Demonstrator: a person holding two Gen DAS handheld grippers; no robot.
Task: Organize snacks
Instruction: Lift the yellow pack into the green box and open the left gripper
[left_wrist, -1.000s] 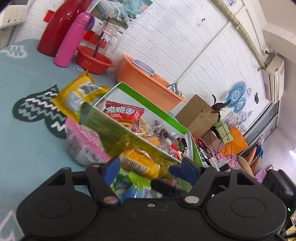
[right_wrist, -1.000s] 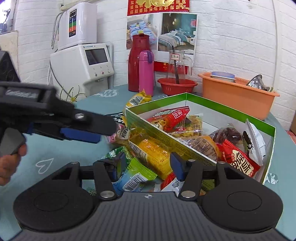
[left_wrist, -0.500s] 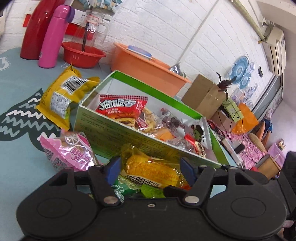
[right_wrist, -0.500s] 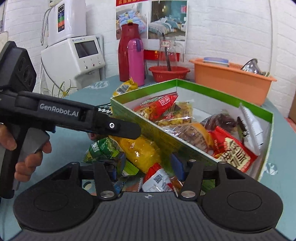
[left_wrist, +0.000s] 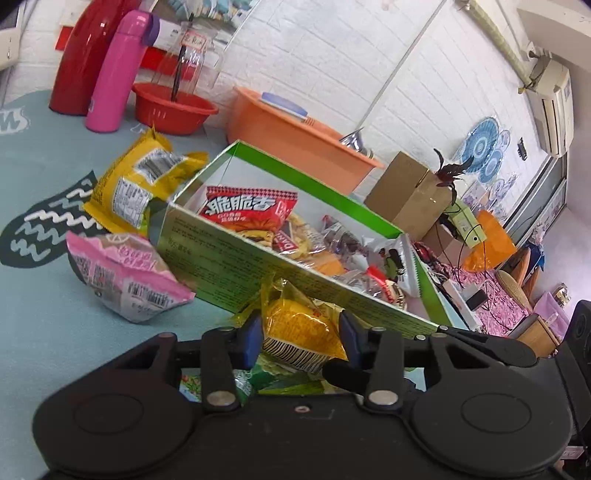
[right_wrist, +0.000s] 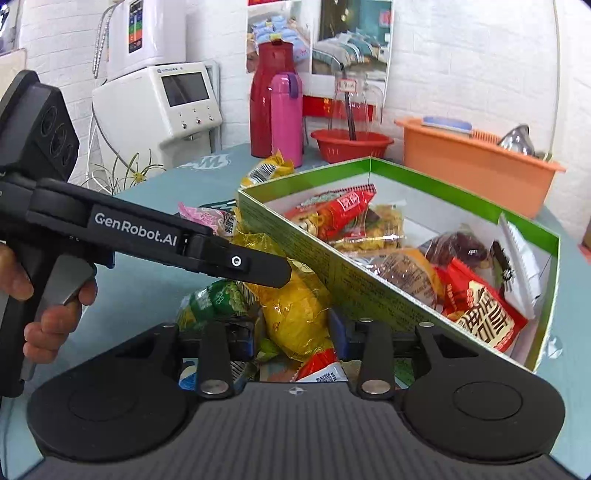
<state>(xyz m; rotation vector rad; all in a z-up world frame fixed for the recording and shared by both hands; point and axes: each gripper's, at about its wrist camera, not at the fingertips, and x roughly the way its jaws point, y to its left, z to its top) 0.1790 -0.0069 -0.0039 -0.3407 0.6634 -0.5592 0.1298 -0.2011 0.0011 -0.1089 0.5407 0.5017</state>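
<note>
Across the teal cloth-covered surface (left_wrist: 40, 328), a white brick wall backs a tall red flask (right_wrist: 264, 99), a pink bottle (right_wrist: 286, 118), a red plastic basin (right_wrist: 351, 146) and an orange plastic tub (right_wrist: 476, 162); a white appliance (right_wrist: 159, 99) stands at the far left in the right wrist view. A shallow green-rimmed cardboard box (left_wrist: 255, 266) sits mid-surface, holding a red checked snack packet (left_wrist: 247, 206), clear-wrapped pastries and other red packets. Outside its near wall lie loose packets: a pink one (left_wrist: 122, 273), a yellow one (left_wrist: 136, 181) by the far corner, and green ones (right_wrist: 212, 299) low in front.

The left hand-held gripper (left_wrist: 301, 332) has just been closing, its blue pads pinching the crinkled yellow cellophane snack bag (left_wrist: 299, 326), which lies against the box's near wall. The right hand-held gripper (right_wrist: 291, 334) has also been closing around the same bag's lower end; its pads look to touch the wrapper. The box wall hems the bag on one side, leaving open cloth toward the left edge.
</note>
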